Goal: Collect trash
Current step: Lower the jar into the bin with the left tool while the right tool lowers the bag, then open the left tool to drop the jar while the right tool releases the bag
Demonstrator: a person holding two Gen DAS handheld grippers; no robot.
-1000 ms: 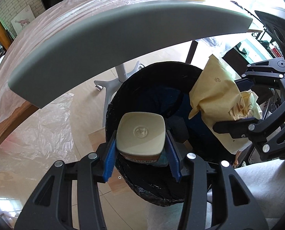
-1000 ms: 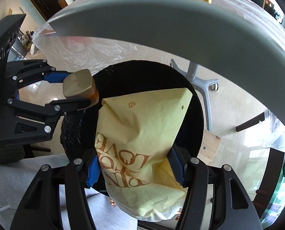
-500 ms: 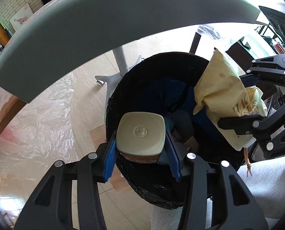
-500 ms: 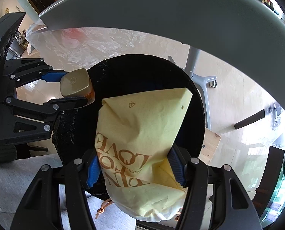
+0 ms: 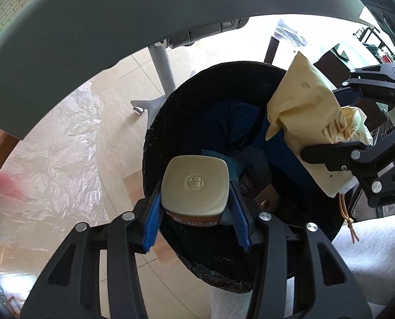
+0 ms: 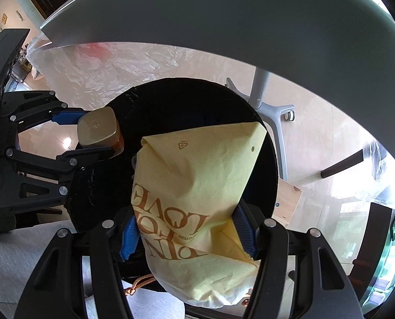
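Trash held over the black bin, ready to drop

Both pieces of trash hang over the open mouth of the black trash bin (image 5: 154, 143). The left gripper (image 5: 196, 214) squeezes a jar with a tan lid (image 5: 194, 184) between its blue pads. The jar sits just inside the near rim of the bin. The right gripper (image 6: 188, 235) squeezes a yellow paper bag (image 6: 194, 186) with brown letters. The bag hangs over the middle of the bin, on the other side from the jar.

I think this is the drop step. The carrying looks done, and nothing has been let go yet. Next, each gripper needs to open its jaws so the trash falls in. The jar is close to the rim, so it may need to go a bit more toward the middle first. If not, it could hit the edge and roll onto the floor.

The jar's lid faces away from the gripper and down toward the bin, so its long side runs along the fingers. The bag is long too. Its folded end points forward and down into the bin. Its string handle (image 6: 139, 283) dangles at the near end.
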